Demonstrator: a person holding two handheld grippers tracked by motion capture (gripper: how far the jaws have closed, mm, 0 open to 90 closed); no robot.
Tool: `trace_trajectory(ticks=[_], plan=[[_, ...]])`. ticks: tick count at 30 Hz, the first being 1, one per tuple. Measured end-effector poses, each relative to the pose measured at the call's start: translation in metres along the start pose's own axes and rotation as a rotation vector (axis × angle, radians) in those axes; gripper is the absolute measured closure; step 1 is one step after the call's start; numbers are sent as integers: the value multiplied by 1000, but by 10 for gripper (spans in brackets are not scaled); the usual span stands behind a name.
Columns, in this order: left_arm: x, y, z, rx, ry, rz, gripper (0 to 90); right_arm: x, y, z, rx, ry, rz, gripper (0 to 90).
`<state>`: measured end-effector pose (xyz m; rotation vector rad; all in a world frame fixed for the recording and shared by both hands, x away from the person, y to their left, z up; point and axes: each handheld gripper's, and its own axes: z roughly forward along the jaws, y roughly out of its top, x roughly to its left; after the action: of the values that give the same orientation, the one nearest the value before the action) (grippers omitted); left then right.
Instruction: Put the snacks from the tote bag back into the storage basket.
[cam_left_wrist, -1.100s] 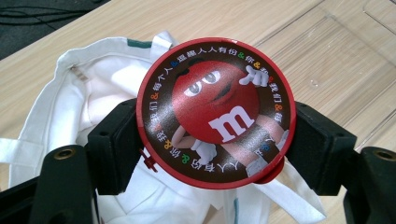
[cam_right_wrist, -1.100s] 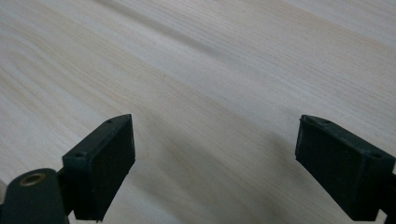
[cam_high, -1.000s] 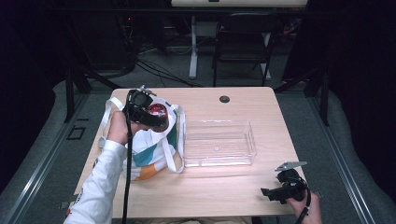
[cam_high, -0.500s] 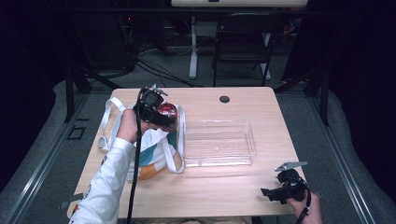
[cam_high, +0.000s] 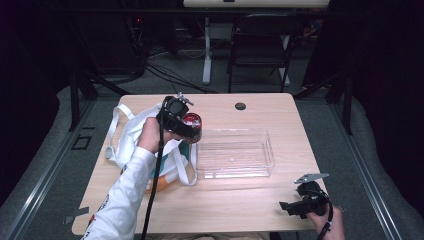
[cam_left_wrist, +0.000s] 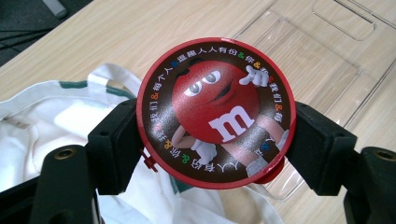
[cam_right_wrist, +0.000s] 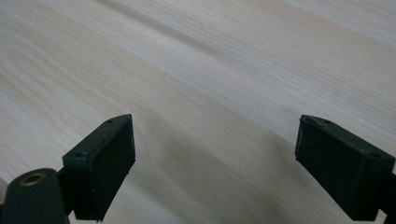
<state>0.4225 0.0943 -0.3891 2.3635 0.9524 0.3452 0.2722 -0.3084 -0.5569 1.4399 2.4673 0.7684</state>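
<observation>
I have the round red candy tin (cam_left_wrist: 215, 112) clamped by its rim between the jaws of my left hand-held gripper (cam_high: 181, 120), its printed lid facing the camera; it is up off the counter (cam_high: 225, 210), above the edge of the white tote bag (cam_high: 131, 137) and just beside the clear plastic tray (cam_high: 235, 155); so, as I judge it, the lifting out of the bag is done and the setting down in the tray, which has nothing in it yet, is left; my right hand-held gripper (cam_high: 300, 205) rests low near the counter's near right corner, jaws wide apart, holding nothing, well apart from the tin.
</observation>
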Motion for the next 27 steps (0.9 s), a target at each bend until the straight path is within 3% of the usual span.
trace_trajectory(ticks=[13,27], plan=[[-18,8,24,23,-47,32,257,0,0,0,-1,-3,1,116],[-30,4,53,56,-88,40,257,0,-1,0,-5,3,2,115]])
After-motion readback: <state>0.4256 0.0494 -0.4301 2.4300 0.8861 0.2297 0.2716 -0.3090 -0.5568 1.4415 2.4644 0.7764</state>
